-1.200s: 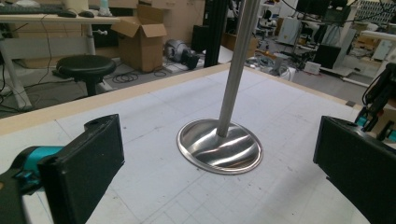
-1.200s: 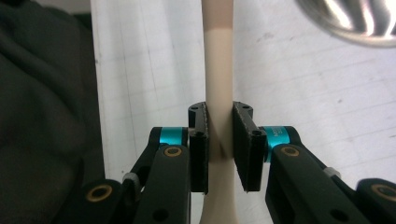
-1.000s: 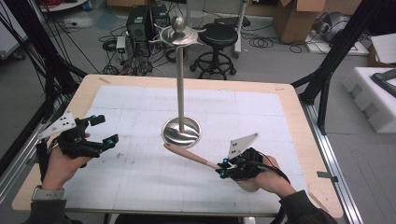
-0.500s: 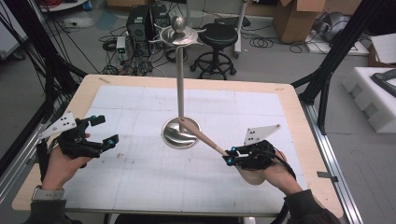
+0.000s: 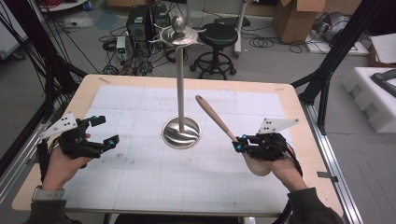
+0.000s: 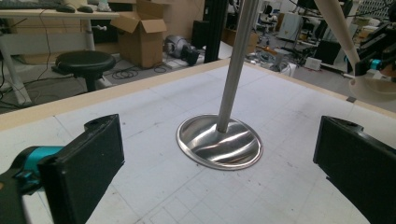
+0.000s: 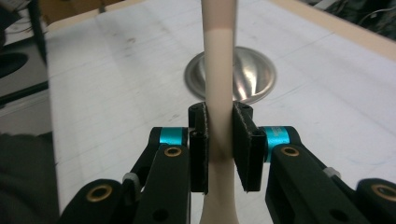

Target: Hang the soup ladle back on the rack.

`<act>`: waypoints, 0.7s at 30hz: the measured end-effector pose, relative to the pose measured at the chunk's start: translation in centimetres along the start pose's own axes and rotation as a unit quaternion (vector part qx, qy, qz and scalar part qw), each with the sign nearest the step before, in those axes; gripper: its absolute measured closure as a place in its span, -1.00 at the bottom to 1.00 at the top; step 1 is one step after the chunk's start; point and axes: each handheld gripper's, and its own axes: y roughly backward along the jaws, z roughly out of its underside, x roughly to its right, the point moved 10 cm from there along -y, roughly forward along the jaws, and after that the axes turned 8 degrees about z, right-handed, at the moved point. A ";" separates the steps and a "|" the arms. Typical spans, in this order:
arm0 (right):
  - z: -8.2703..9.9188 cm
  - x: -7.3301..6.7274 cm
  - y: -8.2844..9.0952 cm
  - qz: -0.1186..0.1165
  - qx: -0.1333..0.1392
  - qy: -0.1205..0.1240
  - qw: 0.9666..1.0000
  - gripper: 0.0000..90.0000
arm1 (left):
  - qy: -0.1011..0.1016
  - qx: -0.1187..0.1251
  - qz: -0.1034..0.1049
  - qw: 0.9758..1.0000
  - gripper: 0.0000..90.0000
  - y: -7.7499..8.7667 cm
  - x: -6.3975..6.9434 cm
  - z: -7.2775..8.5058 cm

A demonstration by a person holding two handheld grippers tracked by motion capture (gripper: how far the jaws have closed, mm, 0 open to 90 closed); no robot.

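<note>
Right tongs (image 7: 219, 140) clamp spoon (image 5: 215, 117) handle, bowl hidden under hand | left tongs (image 6: 219, 154) wide open, empty | stand (image 5: 181, 84) top cut off in both gripper views

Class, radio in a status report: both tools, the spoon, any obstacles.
Left tool open, idle. Right tool shut on pale wooden spoon, handle raised. Tall steel hanging stand between them; nothing blocking.

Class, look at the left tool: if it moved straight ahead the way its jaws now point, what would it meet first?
Most likely the metal stand: its round base lies on the table straight ahead between the open jaws of the left tool, with the pole rising behind. Depth is hard to judge, but nothing lies nearer.
</note>
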 end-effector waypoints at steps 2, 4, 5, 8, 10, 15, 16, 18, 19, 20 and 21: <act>-0.3 0.4 0.2 0.008 0.007 -0.009 1.000 0.74 | 0.000 0.000 0.000 1.000 -0.95 0.0 0.0 0.0; -0.4 0.7 0.4 0.015 0.012 -0.013 1.000 0.74 | 0.000 -0.001 -0.001 1.000 -0.95 0.0 0.0 0.0; -0.6 0.9 0.5 0.019 0.015 -0.013 1.000 0.74 | 0.001 -0.001 -0.001 1.000 -0.95 0.1 -0.1 0.0; -0.9 1.1 0.6 0.025 0.024 -0.015 0.999 0.74 | 0.000 0.000 -0.001 1.000 -0.95 0.1 -0.1 0.0; -1.1 1.3 0.8 0.029 0.029 -0.015 0.999 0.74 | 0.000 0.001 0.000 1.000 -0.95 0.1 -0.1 0.0; -1.9 1.7 1.3 0.035 0.037 -0.015 0.999 0.74 | 0.001 0.000 -0.001 1.000 -0.95 0.1 -0.1 0.0; -2.1 1.8 1.4 0.039 0.039 -0.014 0.998 0.74 | 0.001 0.000 0.000 1.000 -0.95 0.1 -0.1 0.0; -2.5 2.0 1.7 0.043 0.042 -0.017 0.998 0.74 | 0.001 0.001 0.000 1.000 -0.95 0.1 -0.1 0.0; -2.8 2.2 2.0 0.047 0.047 -0.016 0.998 0.74 | 0.001 0.001 0.000 1.000 -0.95 0.1 -0.1 0.0; -3.0 2.3 2.1 0.048 0.051 -0.014 0.997 0.74 | 0.000 0.000 0.000 1.000 -0.95 0.1 0.0 0.0; -3.3 2.4 2.3 0.052 0.053 -0.016 0.997 0.74 | -0.001 0.000 0.000 1.000 -0.95 0.1 0.0 0.0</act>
